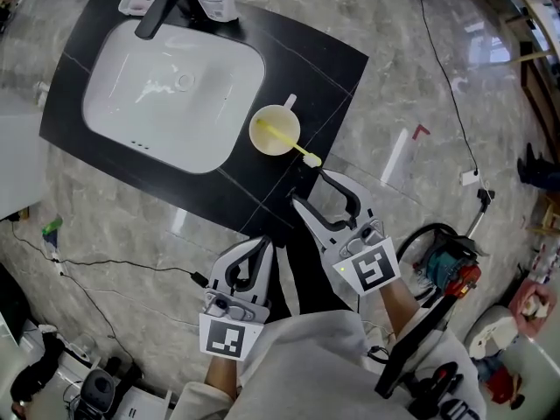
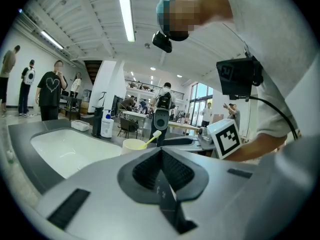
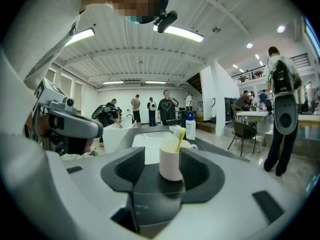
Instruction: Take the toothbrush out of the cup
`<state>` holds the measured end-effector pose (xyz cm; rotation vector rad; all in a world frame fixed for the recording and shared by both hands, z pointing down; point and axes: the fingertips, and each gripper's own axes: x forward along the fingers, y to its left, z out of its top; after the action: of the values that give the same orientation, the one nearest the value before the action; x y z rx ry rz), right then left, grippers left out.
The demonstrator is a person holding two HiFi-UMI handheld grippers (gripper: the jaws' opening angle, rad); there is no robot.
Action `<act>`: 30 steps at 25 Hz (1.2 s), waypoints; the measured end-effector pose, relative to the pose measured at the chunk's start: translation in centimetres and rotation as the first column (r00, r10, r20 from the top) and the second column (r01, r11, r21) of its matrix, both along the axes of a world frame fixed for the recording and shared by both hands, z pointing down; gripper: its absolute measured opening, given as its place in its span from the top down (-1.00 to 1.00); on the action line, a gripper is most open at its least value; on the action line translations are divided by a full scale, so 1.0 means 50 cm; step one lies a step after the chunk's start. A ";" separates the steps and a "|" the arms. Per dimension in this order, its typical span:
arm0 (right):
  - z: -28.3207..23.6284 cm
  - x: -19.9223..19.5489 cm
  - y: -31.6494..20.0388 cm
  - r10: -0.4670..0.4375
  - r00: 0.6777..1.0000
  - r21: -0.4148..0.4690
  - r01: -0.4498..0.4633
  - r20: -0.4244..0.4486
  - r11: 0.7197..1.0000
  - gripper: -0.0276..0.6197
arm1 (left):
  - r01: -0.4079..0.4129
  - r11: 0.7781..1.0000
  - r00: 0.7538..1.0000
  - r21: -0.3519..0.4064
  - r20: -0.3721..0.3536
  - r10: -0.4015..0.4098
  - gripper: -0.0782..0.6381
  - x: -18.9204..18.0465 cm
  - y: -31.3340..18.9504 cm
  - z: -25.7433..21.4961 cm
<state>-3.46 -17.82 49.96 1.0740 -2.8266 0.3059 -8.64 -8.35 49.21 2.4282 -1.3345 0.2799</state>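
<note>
1. The desk (image 1: 337, 68): the right gripper (image 1: 311, 188) hangs just off its near edge with its jaws spread wide and nothing held. If it comes in too low, a jaw could knock against that edge.
2. The sink (image 1: 166, 94) lies just beside the cup. A toothbrush that slips free, or a cup that tips, would likely land in the basin.
3. The left gripper (image 1: 260, 245) sits well back from the desk, its jaws pressed together on nothing. From there it cannot steady the cup if the cup shifts.
4. The cup (image 1: 276, 134) stands on the desk between the sink and the near edge, straight ahead of the open right jaws. If they reach too deep and close round it, they would lift or topple it.
5. The toothbrush (image 1: 293, 144) leans in the cup with its head out over the rim, near one right jaw tip. It is thin, so the jaws may close beside it or nudge it round the rim. Pulling across its lean could drag the cup along.
</note>
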 end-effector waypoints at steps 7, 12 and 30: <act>0.015 -0.006 -0.042 0.001 1.000 0.039 0.000 -0.020 0.999 0.21 | 0.003 1.000 1.000 -0.014 0.012 -0.003 0.77 -0.008 -0.003 0.009; 0.018 -0.016 -0.061 -0.009 1.000 0.042 0.010 -0.017 0.999 0.22 | 0.001 1.000 1.000 -0.030 0.018 0.000 0.77 -0.008 -0.008 0.015; 0.037 -0.018 -0.096 0.013 0.998 0.064 -0.010 -0.056 0.998 0.68 | 0.003 0.998 1.000 -0.069 0.012 -0.002 0.77 -0.006 -0.035 0.035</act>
<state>-4.34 -22.61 51.81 1.0937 -2.7991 0.1854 -8.92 -10.11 50.96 2.3711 -1.3112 0.3346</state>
